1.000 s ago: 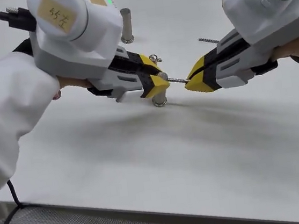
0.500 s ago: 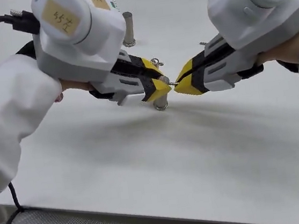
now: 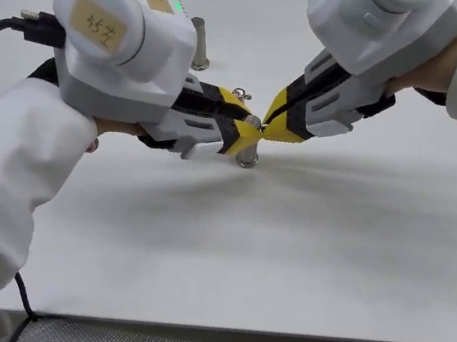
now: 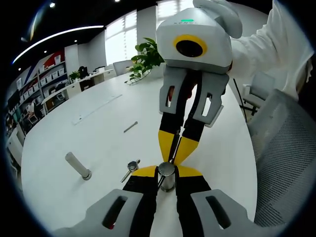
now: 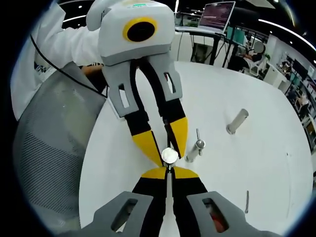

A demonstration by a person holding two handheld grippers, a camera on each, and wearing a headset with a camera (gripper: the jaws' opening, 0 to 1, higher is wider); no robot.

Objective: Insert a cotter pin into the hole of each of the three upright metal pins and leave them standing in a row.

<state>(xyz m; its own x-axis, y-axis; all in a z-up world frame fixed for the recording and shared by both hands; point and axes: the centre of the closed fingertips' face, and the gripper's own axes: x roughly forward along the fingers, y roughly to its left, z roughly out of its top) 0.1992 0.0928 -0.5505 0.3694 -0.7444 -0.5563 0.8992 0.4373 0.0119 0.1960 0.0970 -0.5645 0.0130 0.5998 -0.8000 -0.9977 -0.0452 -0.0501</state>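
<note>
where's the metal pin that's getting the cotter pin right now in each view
Head view: the metal pin stands at centre, where the left gripper and right gripper meet.
Left gripper view: bottom centre, the metal pin sits between that gripper's own fingers.
Right gripper view: centre, the metal pin's round top lies just past its own fingers, which hold the cotter pin.
Shared landmark: the bare pin standing apart.

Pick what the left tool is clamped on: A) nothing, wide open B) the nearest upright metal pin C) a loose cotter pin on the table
B: the left tool grips both sides of the upright metal pin, facing the right tool and its cotter pin.
</note>
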